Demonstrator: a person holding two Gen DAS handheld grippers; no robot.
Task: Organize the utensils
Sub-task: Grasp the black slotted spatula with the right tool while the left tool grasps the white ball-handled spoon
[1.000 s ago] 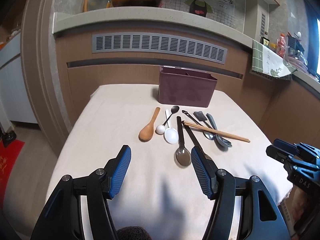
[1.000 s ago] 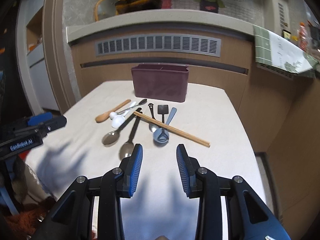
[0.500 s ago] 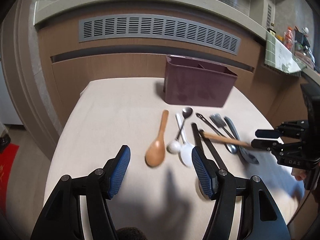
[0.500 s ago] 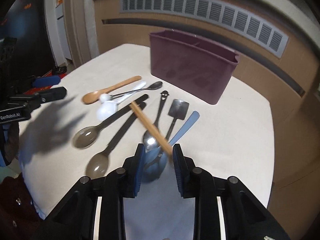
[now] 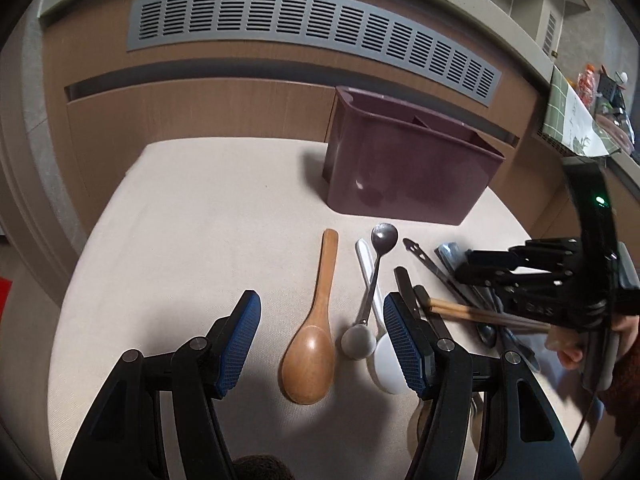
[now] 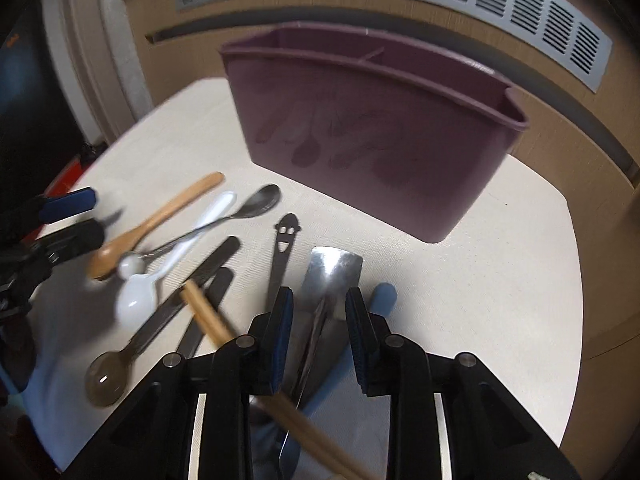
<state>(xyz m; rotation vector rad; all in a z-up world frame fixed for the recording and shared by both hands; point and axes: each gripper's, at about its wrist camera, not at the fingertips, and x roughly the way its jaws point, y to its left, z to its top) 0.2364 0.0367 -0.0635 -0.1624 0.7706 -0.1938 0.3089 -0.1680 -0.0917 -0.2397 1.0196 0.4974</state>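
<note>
Several utensils lie in a row on the cream cloth in front of a maroon utensil holder [image 5: 408, 172] [image 6: 372, 128]. My left gripper [image 5: 322, 308] is open and hovers over the wooden spoon [image 5: 316, 328], which shows between its fingers. A white spoon [image 5: 386, 364] lies partly hidden behind its right finger. My right gripper [image 6: 320, 320] is open, its jaws narrowed. It straddles the flat steel handle [image 6: 332, 272] with a gap on both sides. A pair of chopsticks [image 6: 208, 316] runs under its left finger. A blue spoon [image 6: 384, 296] lies just right of it.
Black-handled spoons [image 6: 160, 332] and a smiley-handled utensil [image 6: 285, 240] lie between the two grippers. The table [image 5: 200, 220] stands against a brown cabinet with a grey vent [image 5: 312, 20]. A hand [image 5: 568, 352] shows at the right edge.
Both grippers have come forward and down toward the utensils. The right jaws have narrowed and now straddle the steel handle. The left gripper stays open, now over the wooden spoon.
</note>
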